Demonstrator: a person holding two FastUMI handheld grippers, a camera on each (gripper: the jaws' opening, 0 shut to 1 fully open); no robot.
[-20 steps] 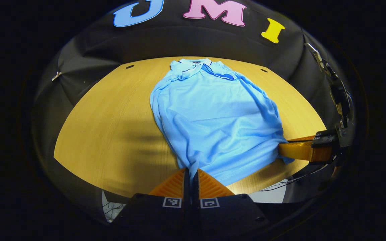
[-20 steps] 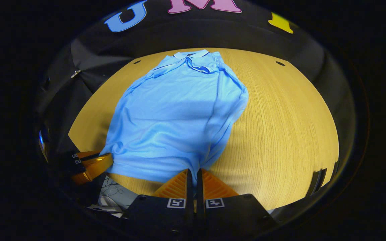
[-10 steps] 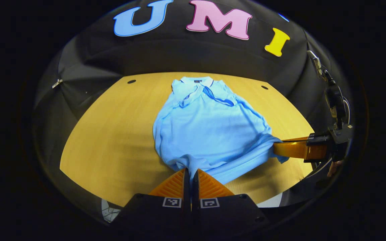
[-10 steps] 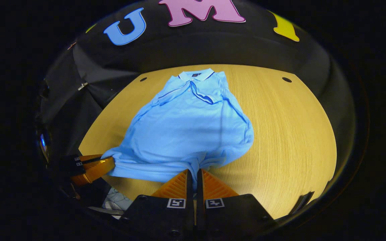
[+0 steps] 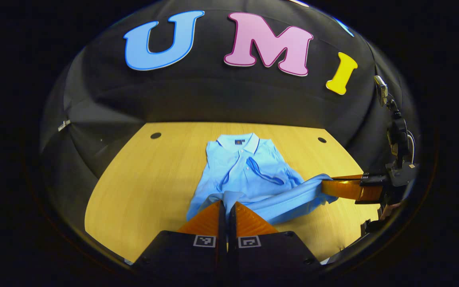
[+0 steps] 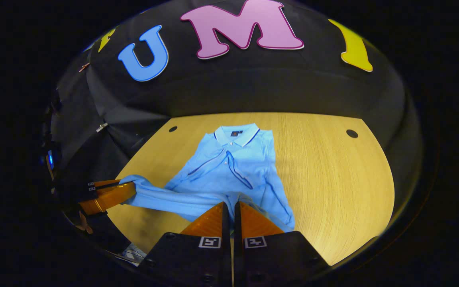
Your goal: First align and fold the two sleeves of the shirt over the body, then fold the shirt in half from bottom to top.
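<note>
A light blue polo shirt [image 5: 249, 171] lies on the wooden table [image 5: 150, 175], collar toward the far wall, sleeves folded over the body. My left gripper [image 5: 226, 204] is shut on the left corner of the shirt's bottom hem, held above the body. My right gripper [image 6: 229, 204] is shut on the hem's other corner. The lifted hem [image 6: 173, 199] stretches between them, over the shirt [image 6: 233, 167]. The right gripper [image 5: 329, 187] appears at the right of the left gripper view; the left gripper [image 6: 128, 190] appears at the left of the right gripper view.
The table [image 6: 333, 179] has bare wood on both sides of the shirt and small dark holes [image 5: 155, 135] [image 6: 352, 133] near its far corners. The black cloth wall rises right behind the far edge.
Both grippers have lifted the bottom hem and carried it forward toward the collar. The lower half of the shirt now rises off the table and the visible body has shortened.
</note>
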